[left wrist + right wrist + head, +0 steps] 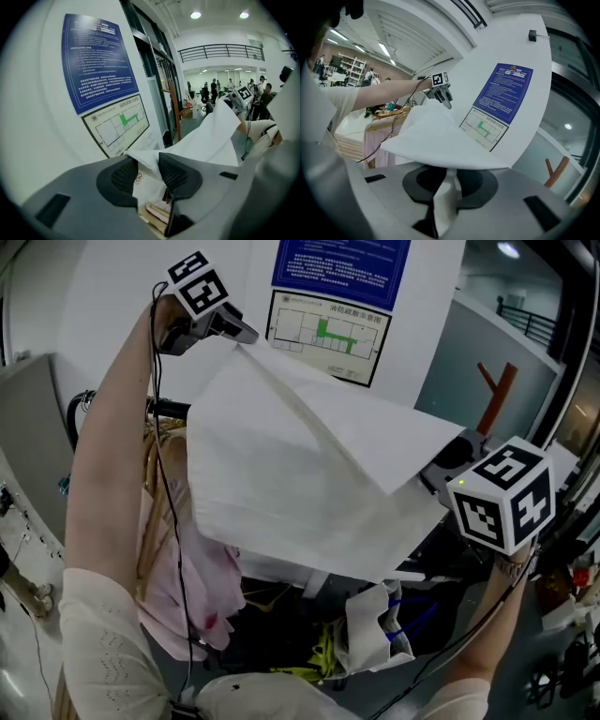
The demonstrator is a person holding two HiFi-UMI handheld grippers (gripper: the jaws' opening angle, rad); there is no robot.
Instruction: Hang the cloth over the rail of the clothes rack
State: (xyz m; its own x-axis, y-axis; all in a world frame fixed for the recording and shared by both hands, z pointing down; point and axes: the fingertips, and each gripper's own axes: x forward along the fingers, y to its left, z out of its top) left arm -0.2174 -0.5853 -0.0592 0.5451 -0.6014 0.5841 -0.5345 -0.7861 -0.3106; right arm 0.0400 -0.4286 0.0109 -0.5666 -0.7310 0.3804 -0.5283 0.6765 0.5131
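Note:
A white cloth (300, 456) is stretched in the air between my two grippers, sagging in the middle. My left gripper (242, 337) is raised at the upper left, shut on one corner of the cloth (211, 136); the fabric is pinched between its pads (149, 174). At the right, lower down, my right gripper (439, 474) is shut on the opposite corner, with cloth (436, 140) bunched between its jaws (448, 182). The rack's black rail (167, 409) shows at the left, just beyond the cloth's left edge; the cloth hides the rest of it.
Pink garments (202, 587) on wooden hangers (155, 474) hang on the rack below the left arm. A white wall with a blue notice and floor plan (328, 296) stands right behind. A white bag (375, 624) and yellow items (323, 652) lie on the floor below.

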